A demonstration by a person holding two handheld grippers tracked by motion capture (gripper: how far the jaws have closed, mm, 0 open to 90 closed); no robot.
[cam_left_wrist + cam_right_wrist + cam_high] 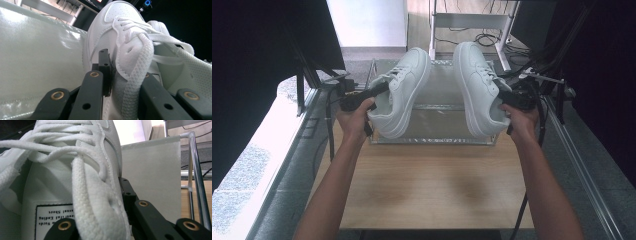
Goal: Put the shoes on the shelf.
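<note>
Both forearms reach in; left gripper (379, 90) clamps the left white shoe (404, 90), right gripper (507, 96) clamps the right white shoe (477, 87), both above the clear tray (432, 140); bare tabletop (432, 185) nearer.

Two white shoes hang tilted over a clear box (432, 140) at the counter's (432, 190) far end: the left hand-held gripper (379, 90) clamps the left shoe (404, 92), the right hand-held gripper (507, 95) clamps the right shoe (477, 87).

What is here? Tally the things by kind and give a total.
White shoes: 2, left shoe and right shoe
Grippers: 2, left gripper and right gripper, each shut on a shoe
Clear rack: 1
Wooden table: 1
Total: 6
</note>
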